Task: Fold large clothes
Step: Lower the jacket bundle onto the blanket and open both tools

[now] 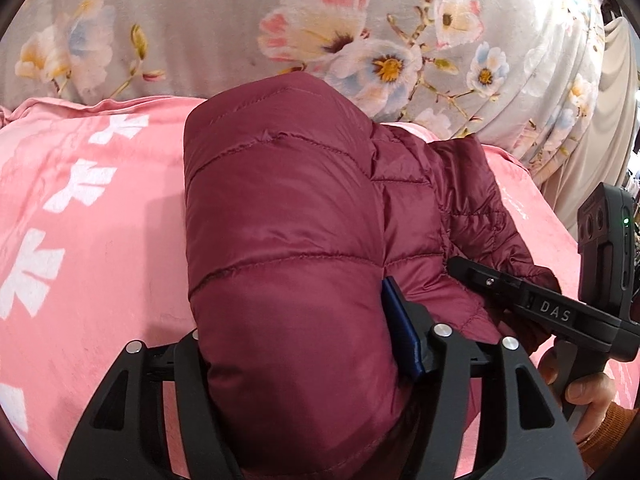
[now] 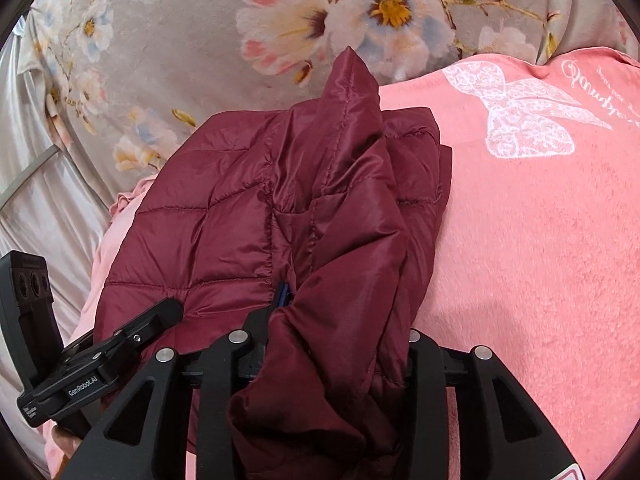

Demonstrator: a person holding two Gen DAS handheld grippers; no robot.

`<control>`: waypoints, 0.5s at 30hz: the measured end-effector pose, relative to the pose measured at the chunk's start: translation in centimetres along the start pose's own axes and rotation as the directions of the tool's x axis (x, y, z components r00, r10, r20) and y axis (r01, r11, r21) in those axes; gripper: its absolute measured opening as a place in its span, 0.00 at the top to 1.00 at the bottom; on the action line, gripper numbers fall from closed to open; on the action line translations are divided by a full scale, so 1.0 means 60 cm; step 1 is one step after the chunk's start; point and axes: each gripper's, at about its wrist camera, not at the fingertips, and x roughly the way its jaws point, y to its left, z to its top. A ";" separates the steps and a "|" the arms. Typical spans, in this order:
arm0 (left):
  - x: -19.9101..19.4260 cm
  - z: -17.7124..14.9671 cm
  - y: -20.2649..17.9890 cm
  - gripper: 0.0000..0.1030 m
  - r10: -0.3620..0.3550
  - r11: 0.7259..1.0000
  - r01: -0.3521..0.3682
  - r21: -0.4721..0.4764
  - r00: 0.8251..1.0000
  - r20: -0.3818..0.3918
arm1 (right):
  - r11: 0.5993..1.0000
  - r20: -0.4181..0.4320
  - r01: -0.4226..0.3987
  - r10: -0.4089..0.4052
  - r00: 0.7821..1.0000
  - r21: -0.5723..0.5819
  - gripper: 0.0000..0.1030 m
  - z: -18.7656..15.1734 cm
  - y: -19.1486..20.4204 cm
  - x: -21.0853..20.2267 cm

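Observation:
A maroon quilted puffer jacket lies bunched on a pink blanket. My left gripper is shut on a thick fold of the jacket; its blue pad presses the fabric on the right side. In the right wrist view the jacket spreads to the left, and my right gripper is shut on a raised fold of it that hangs over the jaws. The right gripper also shows in the left wrist view, at the jacket's right edge. The left gripper shows in the right wrist view.
A grey floral bedspread lies beyond the pink blanket. The pink blanket bears a white butterfly print. A hand holds the right gripper's handle. Pale fabric hangs at the far right.

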 end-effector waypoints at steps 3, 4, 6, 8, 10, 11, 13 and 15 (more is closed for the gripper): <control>0.004 -0.004 0.007 0.40 0.002 0.999 -0.002 -0.032 1.000 -0.009 | 1.000 -0.013 0.015 -0.015 1.000 -0.008 0.62 0.002 0.002 0.005; 0.006 -0.005 0.010 0.39 0.004 0.999 -0.004 -0.038 1.000 -0.010 | 1.000 -0.016 0.020 -0.020 1.000 -0.009 0.61 0.003 0.003 0.007; 0.006 -0.003 0.009 0.39 0.011 0.999 -0.012 -0.042 1.000 -0.014 | 0.999 -0.023 0.031 -0.031 0.999 -0.011 0.60 0.002 0.004 0.010; 0.008 -0.003 0.005 0.39 0.029 0.999 -0.030 -0.034 0.999 -0.017 | 0.999 -0.030 0.040 -0.040 0.999 -0.011 0.59 0.003 0.004 0.013; 0.009 -0.004 0.002 0.38 0.047 0.998 -0.048 -0.029 0.999 -0.021 | 0.999 -0.034 0.049 -0.050 0.998 -0.013 0.57 0.003 0.005 0.015; 0.009 -0.005 0.001 0.38 0.055 0.998 -0.056 -0.029 0.998 -0.022 | 0.998 -0.037 0.054 -0.055 0.998 -0.014 0.57 0.003 0.005 0.017; 0.010 -0.005 0.000 0.37 0.070 0.997 -0.071 -0.036 0.997 -0.027 | 0.998 -0.049 0.062 -0.063 0.997 -0.015 0.52 0.004 0.005 0.021; 0.010 -0.007 -0.001 0.36 0.086 0.995 -0.087 -0.042 0.996 -0.030 | 0.998 -0.061 0.064 -0.064 0.996 0.001 0.47 0.006 0.000 0.025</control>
